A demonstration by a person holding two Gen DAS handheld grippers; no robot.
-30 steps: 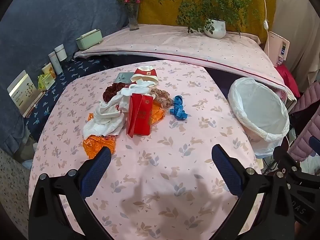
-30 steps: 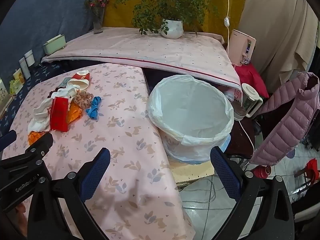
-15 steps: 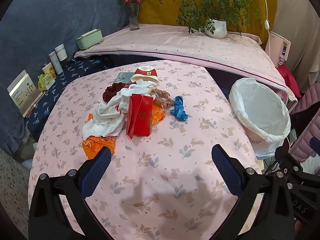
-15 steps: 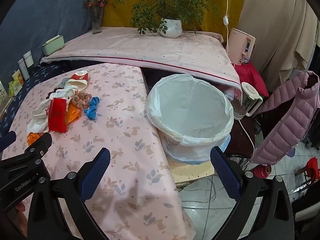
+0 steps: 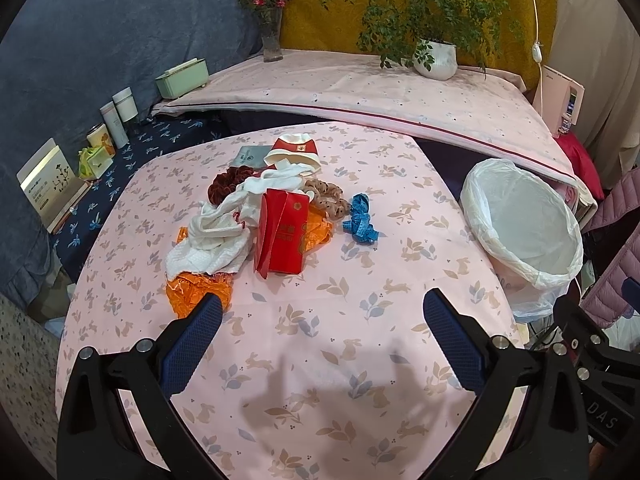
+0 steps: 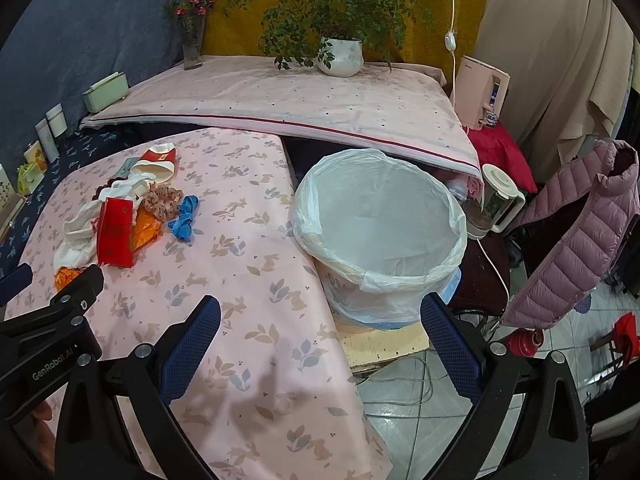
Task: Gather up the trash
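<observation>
A heap of trash lies mid-table: a red carton [image 5: 282, 236] [image 6: 116, 236], white crumpled paper [image 5: 208, 240], an orange wrapper [image 5: 196, 292], a blue strip [image 5: 360, 222] [image 6: 183, 218], a red-and-white cup [image 5: 294, 152] and a brown scrunchie [image 5: 330, 200]. A bin lined with a white bag [image 5: 524, 228] [image 6: 380, 224] stands off the table's right edge. My left gripper [image 5: 320, 340] is open and empty, over the table short of the heap. My right gripper [image 6: 320, 344] is open and empty, near the table's right edge in front of the bin.
The table has a pink leaf-print cloth [image 5: 320, 380]. Behind it is a pink-covered bench [image 5: 360, 84] with a potted plant [image 5: 434, 58], a flower vase [image 5: 272, 40] and a green box [image 5: 182, 78]. A purple jacket [image 6: 580, 240] and a kettle [image 6: 496, 196] are right of the bin.
Both grippers have drifted slightly; the view of the heap and the bin has shifted a little. Nothing was picked up and both stay open.
</observation>
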